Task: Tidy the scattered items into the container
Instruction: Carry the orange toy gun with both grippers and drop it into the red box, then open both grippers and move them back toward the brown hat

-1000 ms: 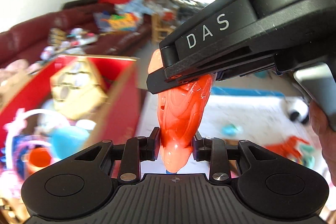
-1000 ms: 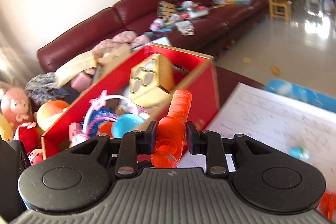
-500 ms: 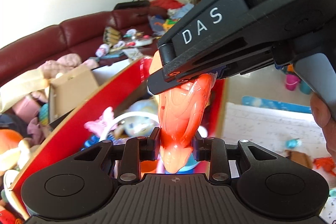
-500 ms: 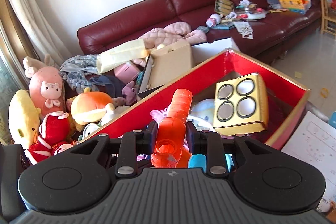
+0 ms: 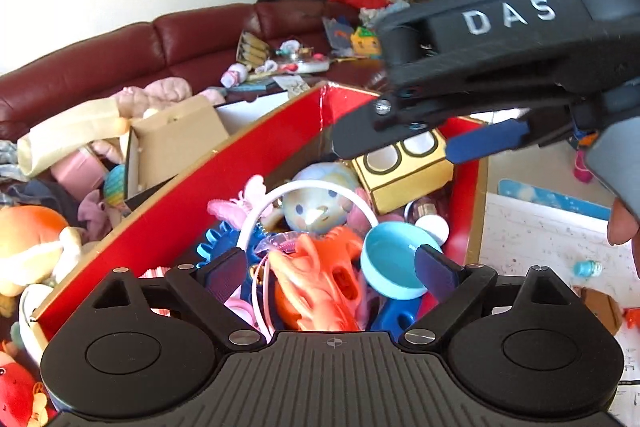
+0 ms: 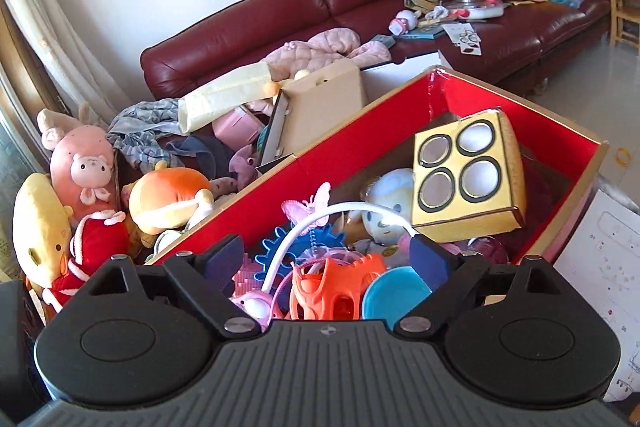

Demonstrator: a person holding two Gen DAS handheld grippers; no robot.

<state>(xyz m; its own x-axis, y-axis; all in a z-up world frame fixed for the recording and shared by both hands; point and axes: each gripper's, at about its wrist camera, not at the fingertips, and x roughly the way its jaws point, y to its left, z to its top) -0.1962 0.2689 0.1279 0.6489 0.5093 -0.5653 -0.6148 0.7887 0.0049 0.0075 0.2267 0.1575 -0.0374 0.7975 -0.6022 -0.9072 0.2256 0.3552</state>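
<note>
Both sets of jaws spread wide, nothing held. Left gripper point(image 5: 331, 270) and right gripper point(image 6: 331, 258) hover over the red box point(image 6: 352, 131). Orange toy point(image 5: 320, 283) lies inside the box, directly under the jaws, touching the blue bowl point(image 5: 390, 259) on its right. White hoop point(image 6: 340, 213), plush doll point(image 5: 320, 203) and yellow carton point(image 6: 468, 179) sit further back in the box. Stuffed toys point(image 6: 168, 199) are piled outside the left wall, maroon sofa point(image 6: 320, 7) behind.
</note>
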